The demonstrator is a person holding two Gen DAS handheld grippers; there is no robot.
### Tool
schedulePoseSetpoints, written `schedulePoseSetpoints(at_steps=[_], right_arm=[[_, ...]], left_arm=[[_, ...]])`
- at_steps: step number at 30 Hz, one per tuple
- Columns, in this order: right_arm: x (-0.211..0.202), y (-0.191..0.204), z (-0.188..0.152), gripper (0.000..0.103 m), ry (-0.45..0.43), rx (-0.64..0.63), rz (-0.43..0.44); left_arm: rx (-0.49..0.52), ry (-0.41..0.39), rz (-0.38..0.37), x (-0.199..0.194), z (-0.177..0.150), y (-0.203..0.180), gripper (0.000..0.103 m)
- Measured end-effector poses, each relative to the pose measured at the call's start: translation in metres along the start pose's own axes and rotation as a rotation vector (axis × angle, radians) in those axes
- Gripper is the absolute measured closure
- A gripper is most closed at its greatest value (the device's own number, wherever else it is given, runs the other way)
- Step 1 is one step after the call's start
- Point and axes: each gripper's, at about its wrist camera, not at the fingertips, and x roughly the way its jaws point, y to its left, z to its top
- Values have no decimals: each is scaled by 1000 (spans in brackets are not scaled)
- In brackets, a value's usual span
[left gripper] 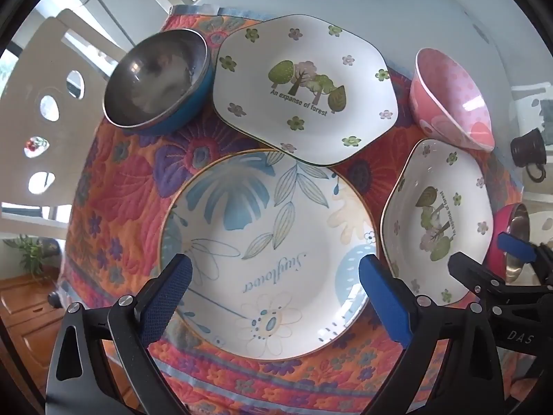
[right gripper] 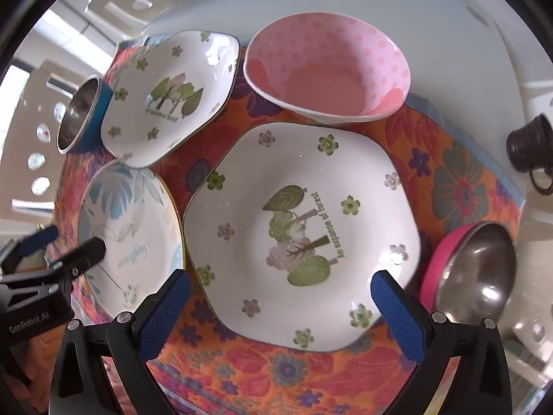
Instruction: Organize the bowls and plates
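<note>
Both tools gape wide, empty, above crowded plates (right gripper: pixel 304 235), pink bowl (right gripper: pixel 328 69) and dark cup (right gripper: pixel 528 145).

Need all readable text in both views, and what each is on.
"An expanse of forest": far forest plate.
"An expanse of forest": near forest plate, partly blurred.
"Sunflower": round plate, script, seen upside down.
"DAS", cut off: right gripper body.
"GenRobot.AI": left gripper body.

Bright daylight from the windows (left gripper: pixel 41 186) at frame left — glare on the steel bowl (left gripper: pixel 155 79), edges fisheye-bent, sharp centre.
</note>
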Motion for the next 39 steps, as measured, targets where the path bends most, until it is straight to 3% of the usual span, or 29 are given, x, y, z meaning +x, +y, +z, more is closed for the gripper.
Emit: schedulePoseSetpoints(at_steps=[5, 11, 16, 28, 39], right_arm=[[-15, 2, -2, 0, -83, 42, 67], [-19, 11, -1, 0, -99, 21, 8], [-12, 15, 3, 0, -74, 24, -16], [2, 35, -5, 0, -14, -24, -21], [9, 30, -7, 0, 5, -16, -44]], left_arm=[[-52, -1, -24, 4, 1, 4, 7], [-82, 3, -40, 10, -10, 20, 7], [-131, 16, -32, 13, -8, 39, 9], [-128, 23, -20, 15, 11, 59, 9], [-92, 50, -6, 32, 0, 19, 9]])
